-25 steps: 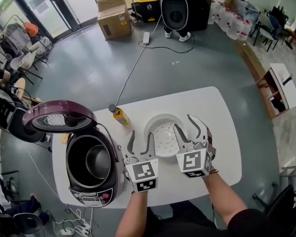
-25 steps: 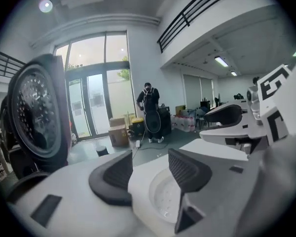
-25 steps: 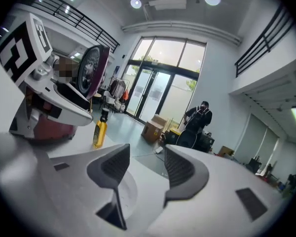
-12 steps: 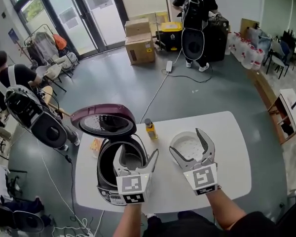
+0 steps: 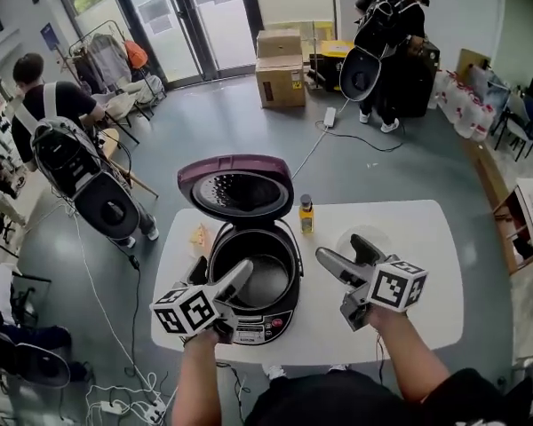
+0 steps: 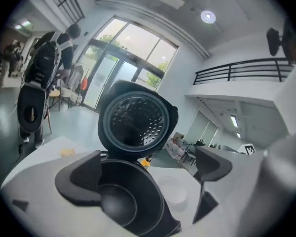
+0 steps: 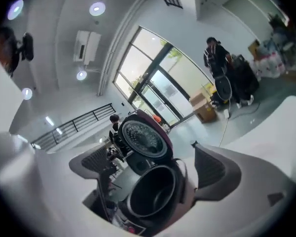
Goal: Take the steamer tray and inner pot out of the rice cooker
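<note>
1. Maroon lid [image 5: 235, 189] of the rice cooker [image 5: 293, 284] stands raised at the back. The cooker sits on a white table [image 5: 426, 300], left of centre.
2. Inner pot [image 5: 262, 275], dark metal, is seated in the cooker body and has not been lifted.
3. Left gripper [image 5: 224, 269]: jaws stand wide apart, having just been opening, and the pads press on nothing.
   - It is at the cooker's front-left.
   - One finger [image 5: 235, 278] lies across the pot's rim in the head view; whether it touches or only hangs above is not clear from that angle.
   - The left gripper view shows the pot's mouth low between the jaws.
4. Right gripper [image 5: 342, 248]: jaws likewise apart, having just been opening, with no grip on anything.
   - It is just right of the cooker and points toward it.
   - The right gripper view frames the pot between the jaws, clear of both pads.
5. Steamer tray [image 5: 379, 238], white, lies flat on the table to the right of the cooker. It is beyond the right gripper and partly covered by its fingers.
6. Yellow bottle [image 5: 306, 213] stands upright between cooker and tray, near the table's far edge.
7. Writing:
   - Left cube [image 5: 185, 311] and right cube [image 5: 396, 284] carry black-and-white square markers.
   - Print on the control panel [image 5: 253, 325] is too small to read.
   - The bottle's label is not legible.
</note>
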Motion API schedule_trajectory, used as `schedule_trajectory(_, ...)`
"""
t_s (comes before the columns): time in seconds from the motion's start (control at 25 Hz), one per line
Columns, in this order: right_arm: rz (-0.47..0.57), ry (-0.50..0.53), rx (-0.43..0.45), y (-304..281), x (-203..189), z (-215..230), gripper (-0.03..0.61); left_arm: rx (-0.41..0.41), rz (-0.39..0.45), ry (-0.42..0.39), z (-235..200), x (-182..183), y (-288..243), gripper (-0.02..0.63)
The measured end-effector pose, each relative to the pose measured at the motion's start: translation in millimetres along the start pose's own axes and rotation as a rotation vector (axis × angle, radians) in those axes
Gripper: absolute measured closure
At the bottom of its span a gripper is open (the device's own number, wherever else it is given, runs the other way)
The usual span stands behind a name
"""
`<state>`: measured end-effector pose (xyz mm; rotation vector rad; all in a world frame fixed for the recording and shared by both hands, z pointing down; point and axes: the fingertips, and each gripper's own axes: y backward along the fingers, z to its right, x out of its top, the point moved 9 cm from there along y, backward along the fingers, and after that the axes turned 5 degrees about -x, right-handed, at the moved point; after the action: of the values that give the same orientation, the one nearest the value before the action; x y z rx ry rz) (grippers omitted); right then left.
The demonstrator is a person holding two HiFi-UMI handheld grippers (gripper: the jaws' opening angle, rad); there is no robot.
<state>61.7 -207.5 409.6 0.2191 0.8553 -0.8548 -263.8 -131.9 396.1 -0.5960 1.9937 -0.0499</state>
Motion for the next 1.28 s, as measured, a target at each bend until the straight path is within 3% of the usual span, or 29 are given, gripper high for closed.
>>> schedule_trajectory(0.12,-0.056,-0.157,0.054,-13.3,-12.3,-3.6,0.048,-0.019,-0.018,0.127,-32.6,-3.5,14.8,0.032)
schedule_trajectory(0.36,-0.187,-0.332,0.113,-38.2,-42.9,-6.3,0.048,-0.097,-0.046,0.426,-88.4,-24.0,27.1,0.032)
schedule_trajectory(0.64,-0.311,-0.514,0.138,-57.7,-81.8,-0.5,0.051,-0.186,-0.085,0.623,-130.7,-44.5,30.1,0.044)
schedule_trajectory(0.8,-0.354,-0.584,0.133,-68.7,-100.3,4.8,0.051,-0.238,-0.12,0.692,-143.3,-48.3,25.6,0.049)
schedule_trajectory(0.92,-0.369,-0.632,0.103,-71.1,-112.1,11.7,0.052,-0.221,-0.185,0.704,-152.1,-54.2,22.3,0.049)
schedule_trajectory(1.28,-0.37,-0.689,0.101,-74.7,-125.3,12.2,0.052,-0.305,-0.276,0.743,-151.3,-61.7,9.3,0.077)
